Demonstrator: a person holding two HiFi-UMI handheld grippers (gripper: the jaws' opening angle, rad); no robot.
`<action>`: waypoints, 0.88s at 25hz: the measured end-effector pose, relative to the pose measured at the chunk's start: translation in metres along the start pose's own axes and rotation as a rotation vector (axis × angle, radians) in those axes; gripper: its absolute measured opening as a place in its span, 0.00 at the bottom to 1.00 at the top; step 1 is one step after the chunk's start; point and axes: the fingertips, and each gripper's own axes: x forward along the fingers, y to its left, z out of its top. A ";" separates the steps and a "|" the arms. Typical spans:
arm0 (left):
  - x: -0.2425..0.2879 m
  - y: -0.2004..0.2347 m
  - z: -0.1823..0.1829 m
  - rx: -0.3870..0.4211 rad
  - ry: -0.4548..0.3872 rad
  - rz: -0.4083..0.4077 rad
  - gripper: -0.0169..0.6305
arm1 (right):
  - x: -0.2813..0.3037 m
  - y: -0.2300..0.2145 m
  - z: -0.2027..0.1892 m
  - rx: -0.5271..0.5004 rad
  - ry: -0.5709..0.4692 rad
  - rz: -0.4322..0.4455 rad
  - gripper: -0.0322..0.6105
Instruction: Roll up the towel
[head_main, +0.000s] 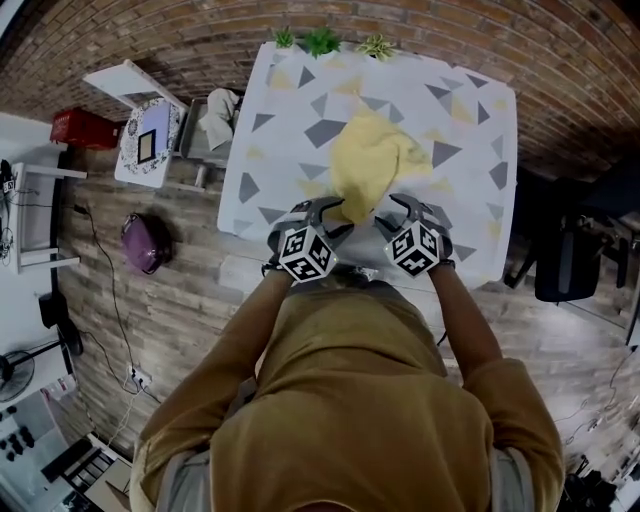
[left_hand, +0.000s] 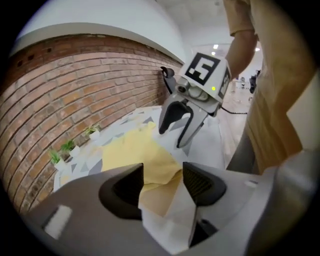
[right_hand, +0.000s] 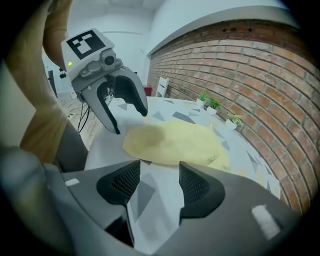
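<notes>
With pots (right_hand: 215, 110) holding plants (right_hand: 213, 103) behind, left tool (left_hand: 162, 182) gapes around towel (left_hand: 135, 150) corner, right tool (right_hand: 159, 182) gapes empty.

Head view looks steeply down at the table (head_main: 290, 110) — each gripper view sits low, close, sharing the towel (left_hand: 130, 150).

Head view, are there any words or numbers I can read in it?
None can be read.
The left gripper and right gripper carry marker cubes with black-and-white square patterns, not letters.
The red box at the left is too small to show any print.
</notes>
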 end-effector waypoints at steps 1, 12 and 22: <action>0.005 -0.004 -0.003 0.037 0.024 -0.019 0.49 | 0.002 0.001 0.002 0.000 0.001 0.007 0.44; 0.039 -0.008 -0.022 0.218 0.206 -0.050 0.25 | 0.010 0.029 0.006 -0.024 -0.005 0.089 0.44; 0.029 0.008 0.011 -0.151 0.032 -0.022 0.17 | 0.016 0.042 0.028 -0.006 -0.078 0.087 0.44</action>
